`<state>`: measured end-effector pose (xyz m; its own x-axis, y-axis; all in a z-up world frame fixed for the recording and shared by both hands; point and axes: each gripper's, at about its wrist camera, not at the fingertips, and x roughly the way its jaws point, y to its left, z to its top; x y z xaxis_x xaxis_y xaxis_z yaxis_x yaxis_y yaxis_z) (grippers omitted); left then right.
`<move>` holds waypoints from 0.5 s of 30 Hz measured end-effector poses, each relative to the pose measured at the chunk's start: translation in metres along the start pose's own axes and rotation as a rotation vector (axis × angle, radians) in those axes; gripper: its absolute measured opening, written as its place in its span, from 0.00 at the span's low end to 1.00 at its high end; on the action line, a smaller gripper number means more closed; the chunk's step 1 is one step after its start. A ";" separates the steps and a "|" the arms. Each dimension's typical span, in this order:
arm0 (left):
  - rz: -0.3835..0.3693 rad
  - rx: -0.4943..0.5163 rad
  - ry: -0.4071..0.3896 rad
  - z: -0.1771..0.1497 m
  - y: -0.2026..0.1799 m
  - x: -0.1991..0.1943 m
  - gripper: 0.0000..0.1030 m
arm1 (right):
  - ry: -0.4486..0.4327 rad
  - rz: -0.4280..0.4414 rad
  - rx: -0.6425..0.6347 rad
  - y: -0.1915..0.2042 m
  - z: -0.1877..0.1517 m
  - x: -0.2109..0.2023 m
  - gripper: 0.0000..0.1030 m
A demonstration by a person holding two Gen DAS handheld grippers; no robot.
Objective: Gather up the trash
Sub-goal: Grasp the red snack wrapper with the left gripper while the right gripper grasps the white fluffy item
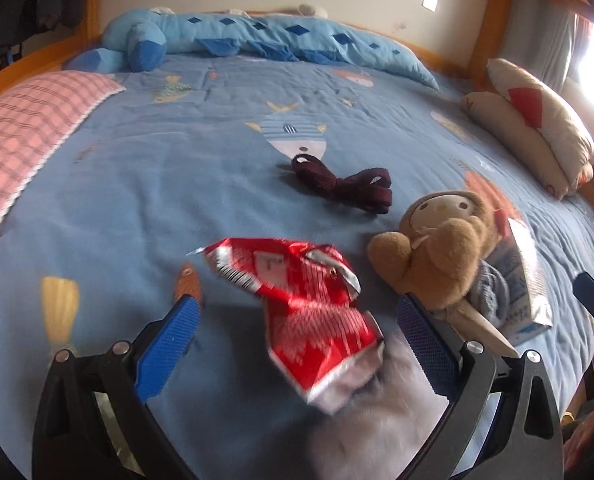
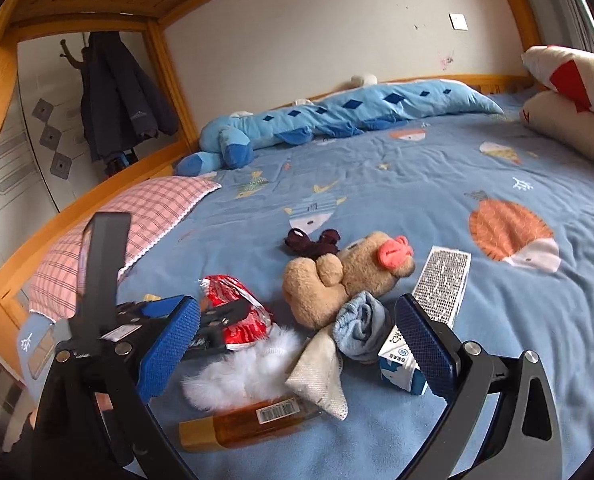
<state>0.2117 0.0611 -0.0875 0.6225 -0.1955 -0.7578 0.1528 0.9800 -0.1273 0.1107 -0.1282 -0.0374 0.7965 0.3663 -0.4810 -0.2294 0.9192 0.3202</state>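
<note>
A crumpled red snack wrapper point(image 1: 305, 300) lies on the blue bedspread point(image 1: 157, 184), between the open fingers of my left gripper point(image 1: 297, 308); it also shows in the right wrist view point(image 2: 237, 312). My right gripper point(image 2: 297, 320) is open and empty above a pile: a milk carton point(image 2: 401, 364), an amber bottle point(image 2: 253, 424), a rolled blue sock point(image 2: 361, 324) and a white fluffy item point(image 2: 237, 376). The carton also shows in the left wrist view point(image 1: 525, 280). The left gripper's body point(image 2: 109, 280) shows at the left of the right wrist view.
A brown plush bear point(image 1: 437, 248) lies beside the wrapper. A dark red strap point(image 1: 345, 184) lies farther back. A long blue plush point(image 2: 337, 116) lies by the wall. A pink checked pillow point(image 1: 21, 132) is left, cream cushions point(image 1: 537, 128) right. A wooden bed frame point(image 2: 169, 80) surrounds the bed.
</note>
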 end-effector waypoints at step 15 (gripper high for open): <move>-0.053 -0.060 0.001 -0.005 0.016 0.008 0.43 | 0.062 0.053 -0.042 0.014 -0.014 0.014 0.92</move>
<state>0.2155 0.0756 -0.0987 0.6141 -0.2469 -0.7496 0.1388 0.9688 -0.2054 0.1112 -0.1077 -0.0509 0.7465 0.4221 -0.5144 -0.2947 0.9029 0.3130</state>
